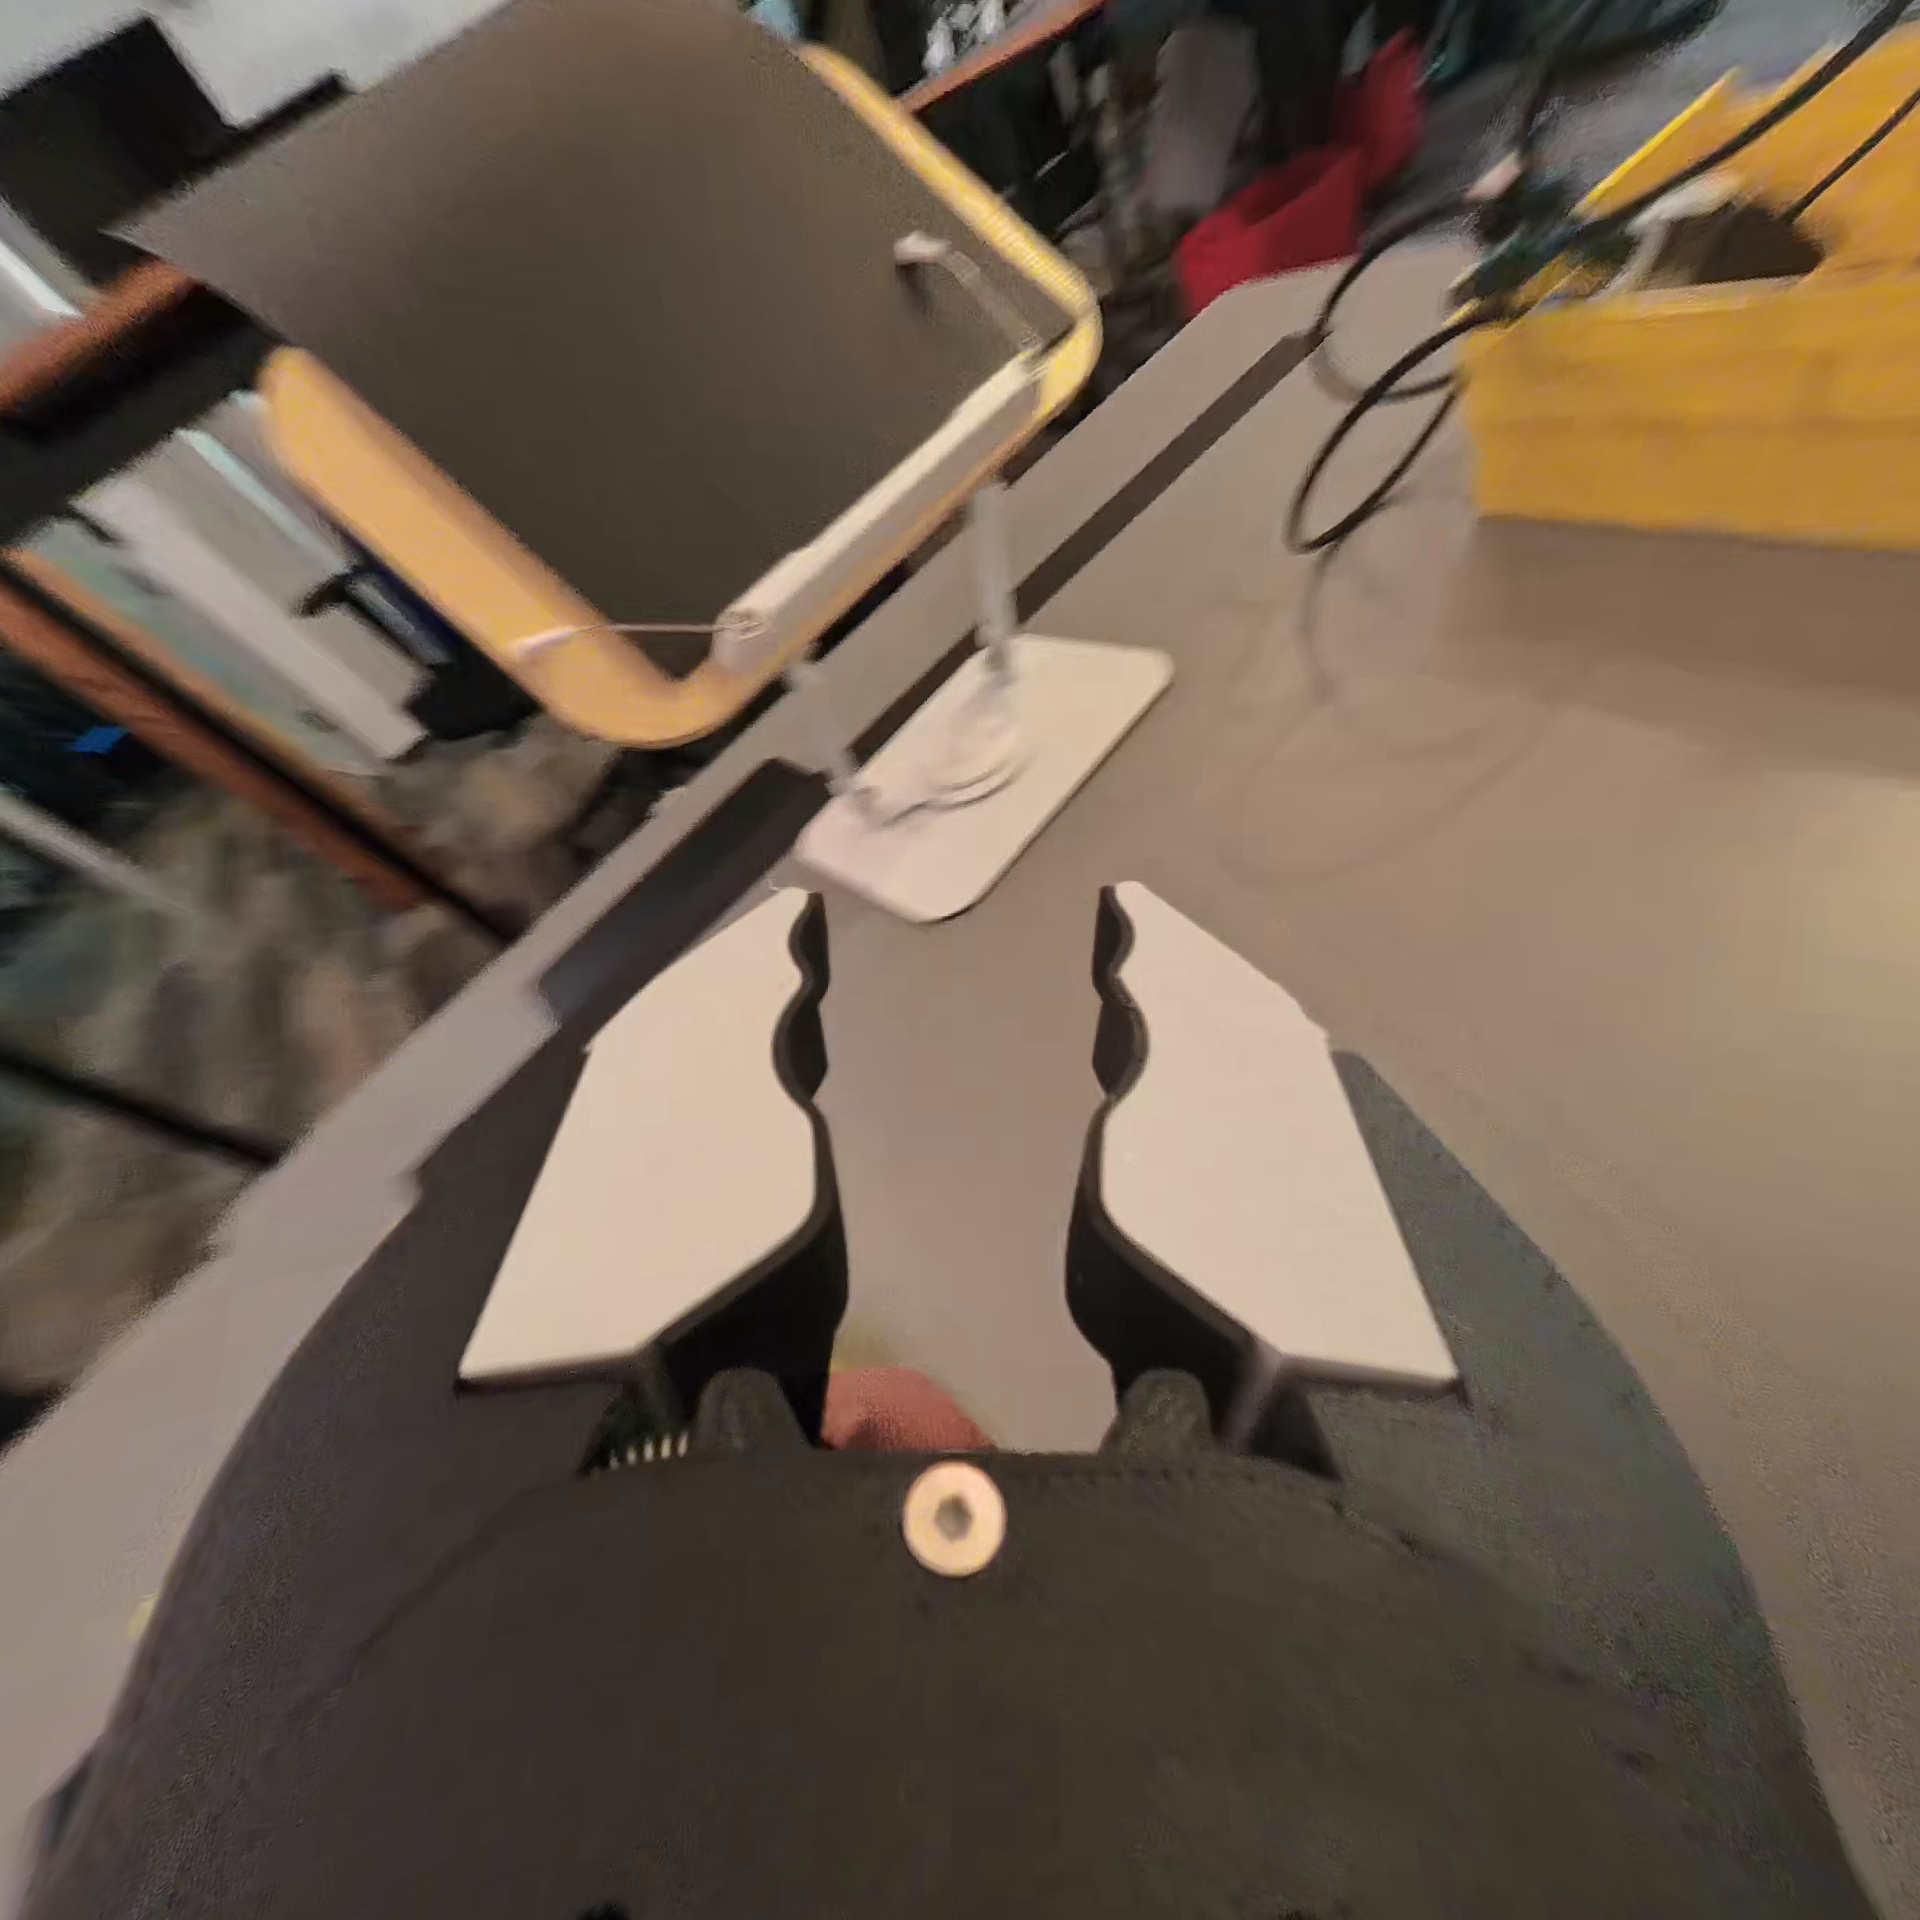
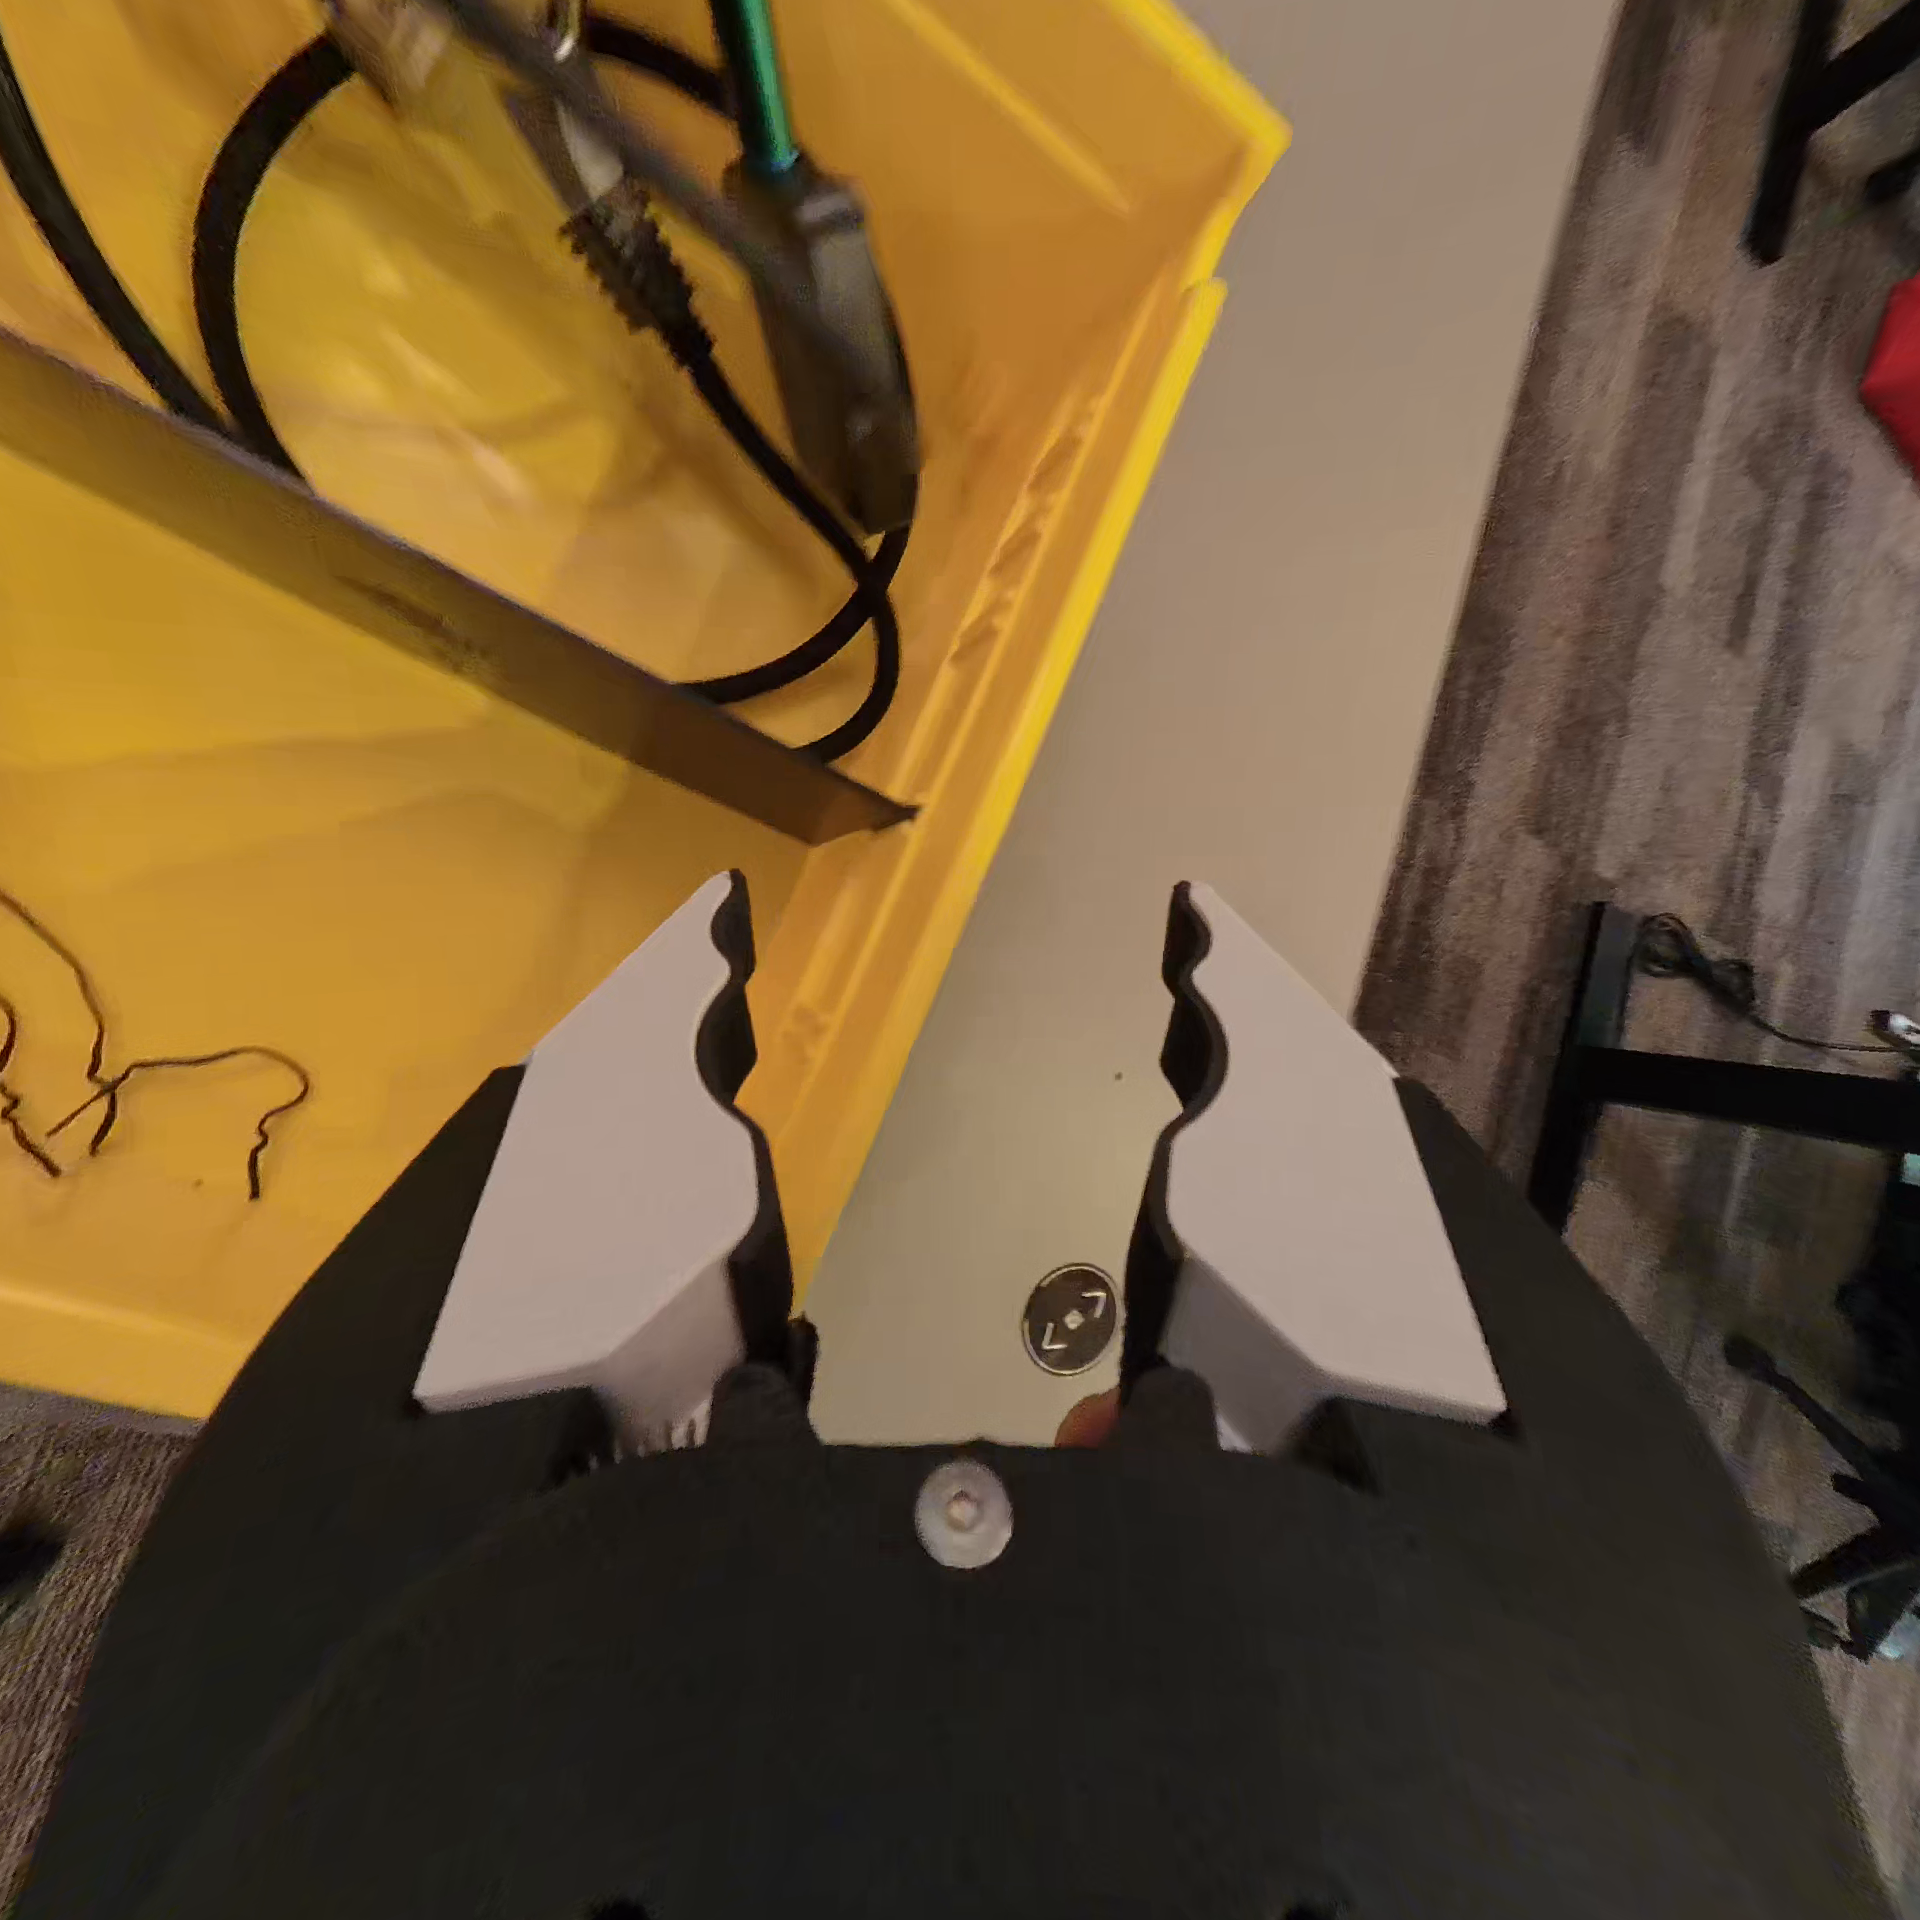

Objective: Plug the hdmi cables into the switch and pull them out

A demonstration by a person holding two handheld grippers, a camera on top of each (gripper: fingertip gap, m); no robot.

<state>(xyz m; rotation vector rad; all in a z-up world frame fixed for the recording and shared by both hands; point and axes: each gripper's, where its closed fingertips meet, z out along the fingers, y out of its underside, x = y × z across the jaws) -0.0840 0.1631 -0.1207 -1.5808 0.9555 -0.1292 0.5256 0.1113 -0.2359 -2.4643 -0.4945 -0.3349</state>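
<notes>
Over the yellow bin, your right gripper and left gripper are both spread, empty; looped black cables could snag you.

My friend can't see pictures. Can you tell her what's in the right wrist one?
An open, empty hand-held gripper hovers over the edge of a yellow bin on a pale table. Inside the bin lie looped black cables and a grey plug.
</notes>
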